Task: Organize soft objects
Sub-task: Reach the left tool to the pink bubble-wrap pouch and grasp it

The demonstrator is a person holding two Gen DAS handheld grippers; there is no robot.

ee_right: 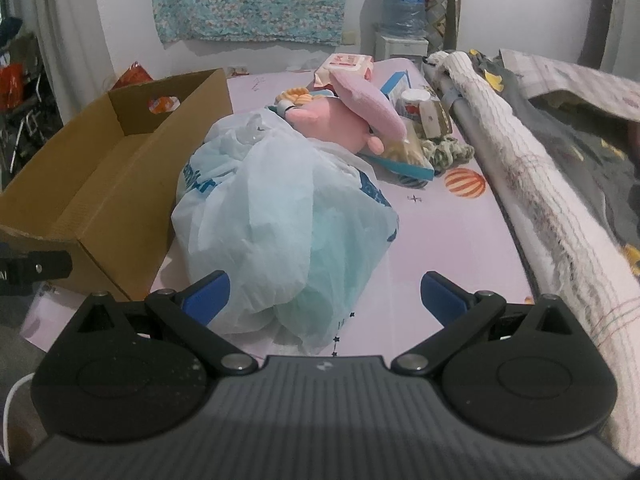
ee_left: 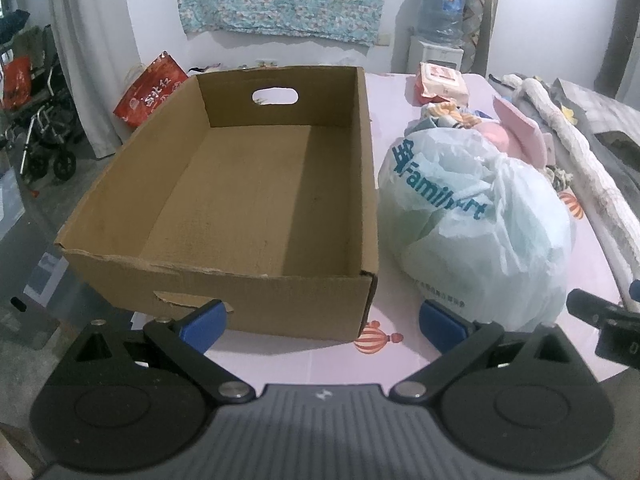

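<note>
**Empty box, stuffed bag, both grippers waiting apart**

A pink worktop (ee_left: 400,364) is shown. On its left an open cardboard box (ee_left: 240,200) sits empty, its near corner seemingly past the worktop edge; a push could tip it off. Just beside it, on the right, a thin plastic bag (ee_right: 280,220) lies stuffed with soft things; a pinch on the film alone could tear it or spill the contents. A pink plush toy (ee_right: 352,120) is seen behind the bag. The left gripper (ee_left: 322,320) and right gripper (ee_right: 324,298) are held with fingers apart, empty.
</note>
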